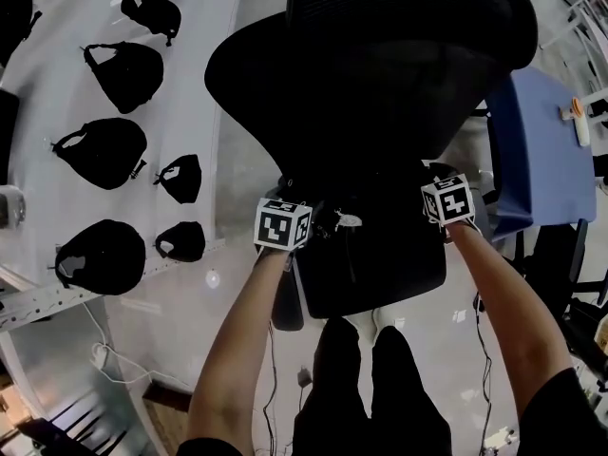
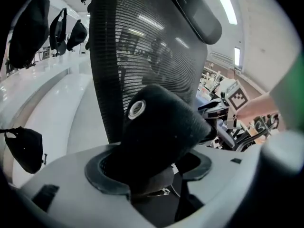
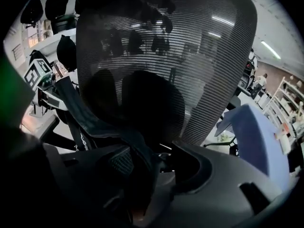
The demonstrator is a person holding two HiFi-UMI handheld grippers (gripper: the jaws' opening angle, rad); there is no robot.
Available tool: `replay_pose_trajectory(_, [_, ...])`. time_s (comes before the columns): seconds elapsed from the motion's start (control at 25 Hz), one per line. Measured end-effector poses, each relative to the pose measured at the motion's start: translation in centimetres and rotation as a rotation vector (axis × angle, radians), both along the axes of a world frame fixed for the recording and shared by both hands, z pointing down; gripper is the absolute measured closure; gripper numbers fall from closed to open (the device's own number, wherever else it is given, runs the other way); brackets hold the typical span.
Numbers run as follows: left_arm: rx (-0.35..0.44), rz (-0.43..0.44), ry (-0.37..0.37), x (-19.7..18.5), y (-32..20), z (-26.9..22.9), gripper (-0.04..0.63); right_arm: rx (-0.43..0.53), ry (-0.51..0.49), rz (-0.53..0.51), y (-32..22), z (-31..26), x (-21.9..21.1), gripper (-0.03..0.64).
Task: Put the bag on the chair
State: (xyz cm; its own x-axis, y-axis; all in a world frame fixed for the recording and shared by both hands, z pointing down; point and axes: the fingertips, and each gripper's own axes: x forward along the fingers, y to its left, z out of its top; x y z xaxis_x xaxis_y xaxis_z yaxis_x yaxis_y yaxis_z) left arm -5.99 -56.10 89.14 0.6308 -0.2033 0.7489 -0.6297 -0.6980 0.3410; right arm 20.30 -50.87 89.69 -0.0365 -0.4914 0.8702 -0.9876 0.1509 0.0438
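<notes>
White table (image 1: 57,36) at left: several black bags (image 1: 103,150) lying on top, apart from each other. Black mesh chair (image 1: 380,65) in middle: bag (image 2: 161,132) at seat, contact unclear. Blue surface (image 1: 537,141) at right: small white object (image 1: 579,122).

Overall light: I get bright, even indoor light in the head view; the white counter (image 1: 47,84) and pale floor (image 1: 237,93) look nearly washed out.
Source: long ceiling strips (image 2: 223,4) glare white in the left gripper view; fainter ones show through the mesh back of the chair (image 3: 190,56).
Dark areas: chair and bag (image 2: 161,132) are both black and swallow detail.
Right gripper view: dim, its lower half almost black.
Distortion: both gripper views bulge like a fisheye, with black corners.
Focus: the left hand-held gripper (image 2: 149,172) and right hand-held gripper (image 3: 154,170) look soft up close.
</notes>
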Motion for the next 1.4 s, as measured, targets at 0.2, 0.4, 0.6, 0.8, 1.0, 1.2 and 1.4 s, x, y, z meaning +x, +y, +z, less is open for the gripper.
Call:
replay_pose_trajectory(0.2, [0.012,0.021,-0.011,0.0,0.5,0.3,0.294,0.019,0.016,-0.002,0.7,0.3,0.0,0.385])
replay_pose_trajectory(0.4, [0.019,-0.087,0.009,-1.6,0.0,-0.4,0.278,0.083,-0.077,0.127,0.7,-1.0,0.7,0.388])
replay_pose_trajectory(0.6, [-0.014,-0.132,0.054,-2.0,1.1,-0.9,0.273,0.079,-0.196,0.249,0.7,-1.8,0.4,0.388])
replay_pose_trajectory(0.8, [-0.030,-0.183,0.090,-2.5,2.5,-2.3,0.273,-0.021,-0.164,0.228,1.8,-1.6,-1.1,0.385])
replay_pose_trajectory(1.0, [-0.021,-0.223,0.098,-3.6,3.7,-4.2,0.273,-0.031,-0.126,0.195,2.8,-3.6,-1.6,0.382])
replay_pose_trajectory(1.2, [0.004,-0.258,0.110,-4.8,4.5,-6.9,0.273,0.005,-0.164,0.162,2.9,-6.7,-3.0,0.377])
replay_pose_trajectory(1.4, [0.025,-0.298,0.138,-5.5,6.4,-11.0,0.273,0.066,-0.218,0.146,4.6,-11.6,-3.9,0.377])
